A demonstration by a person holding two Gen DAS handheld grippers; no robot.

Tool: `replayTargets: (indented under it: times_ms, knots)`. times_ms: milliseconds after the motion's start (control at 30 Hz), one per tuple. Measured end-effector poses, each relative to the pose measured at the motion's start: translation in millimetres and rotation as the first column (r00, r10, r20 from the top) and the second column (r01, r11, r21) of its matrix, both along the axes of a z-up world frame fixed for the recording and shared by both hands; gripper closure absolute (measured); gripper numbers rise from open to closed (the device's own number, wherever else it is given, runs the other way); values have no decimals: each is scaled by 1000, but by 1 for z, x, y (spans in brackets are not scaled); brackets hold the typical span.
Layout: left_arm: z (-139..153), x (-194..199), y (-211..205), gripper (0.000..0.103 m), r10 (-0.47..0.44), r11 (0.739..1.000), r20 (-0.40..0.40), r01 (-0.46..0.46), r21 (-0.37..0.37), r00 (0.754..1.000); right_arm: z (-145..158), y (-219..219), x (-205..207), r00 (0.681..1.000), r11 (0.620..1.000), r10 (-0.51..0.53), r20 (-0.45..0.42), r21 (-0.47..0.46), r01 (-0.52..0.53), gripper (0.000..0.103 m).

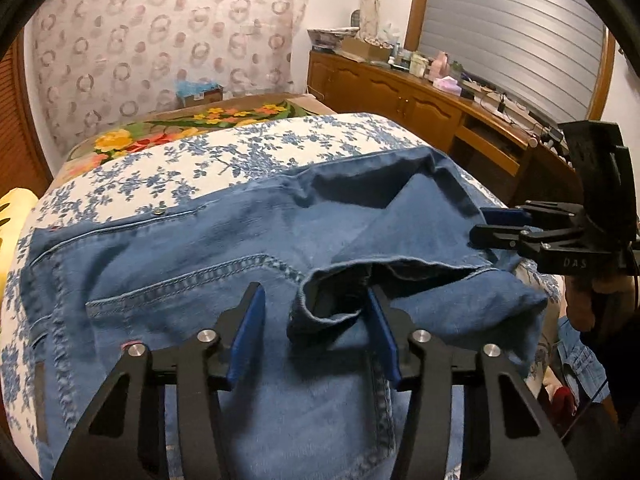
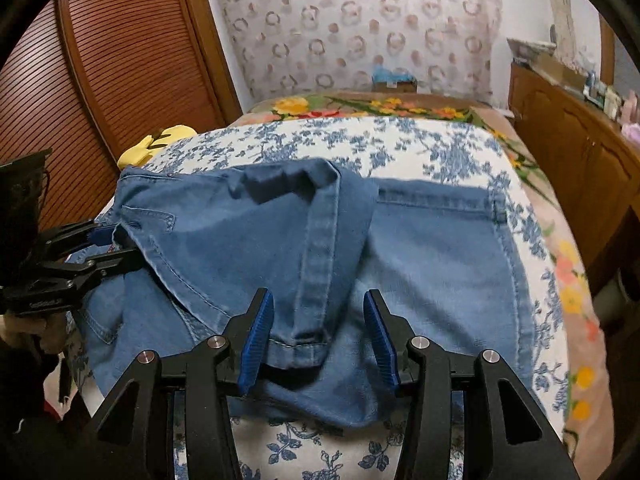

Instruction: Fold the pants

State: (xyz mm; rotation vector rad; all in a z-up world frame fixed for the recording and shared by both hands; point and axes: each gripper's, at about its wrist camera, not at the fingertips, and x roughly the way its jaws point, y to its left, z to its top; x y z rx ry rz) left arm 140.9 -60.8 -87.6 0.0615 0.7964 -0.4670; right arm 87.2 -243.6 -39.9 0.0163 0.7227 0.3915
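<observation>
- Two sets of tongs sit over the blue denim pants (image 1: 192, 240), which lie spread on the bed (image 2: 440, 148) with its blue-flowered cover. One leg is doubled back over the rest.
- Left tongs (image 1: 316, 328): partly open. The leg cuff (image 1: 320, 284) lies between the jaws. The right-hand pad (image 1: 384, 340) is at or just inside the cuff's mouth, and the left-hand pad (image 1: 250, 336) stands apart from the cloth. I judge this is no grip yet.
- Right tongs (image 2: 320, 332): also partly open, straddling a hemmed leg end (image 2: 296, 346). The left-hand pad (image 2: 258, 340) is touching or just beside the hem. The right-hand pad (image 2: 380, 340) has a gap of flat denim before it. Nothing is pinched.
- Whether the cuff and the hemmed end belong to one leg or two, I cannot tell.
- Key relation: in the right wrist view the folded leg runs from far to near and ends right at the tongs' tips. Each hem edge therefore lies across its tongs' reach, directly ahead and just below.
- Each hand is near its own edge, the left at the left side of the folded part and the right at the right.
- Likely next need: both jaws close on the hem layers together, so the fold can be carried evenly. A one-sided pinch could skew the leg.
</observation>
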Motion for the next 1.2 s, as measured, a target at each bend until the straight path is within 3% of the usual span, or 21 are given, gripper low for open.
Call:
replayTargets:
  times_ms: [33,133,200,300,600,800,1200]
  knots:
    - [-2,2,-1,67,-7,1000,-10,7,-8,1000,-2,1,2,1000,1000,8,-9,17,-8,54]
    - [-3,2,-3,83,-20,1000,-16,19,-15,1000,-5,-8,7,999,998,22,-26,61,-20,54]
    - [2,-3,-4,86,-26,1000,-2,26,-13,1000,-5,-5,7,998,996,50,-27,77,-48,78]
    - [17,-13,-1,87,-11,1000,40,12,-21,999,-1,-5,11,997,995,80,-4,66,-80,91]
    - [73,-57,42,88,68,996,161,-57,-66,985,77,7,-10,970,974,158,185,136,-184,93]
    - [82,-80,79,88,130,989,173,-116,-89,976,116,47,-9,935,951,246,254,124,-283,93]
    - [62,-105,129,88,233,970,122,-222,-98,965,100,121,57,885,905,392,252,68,-420,93]
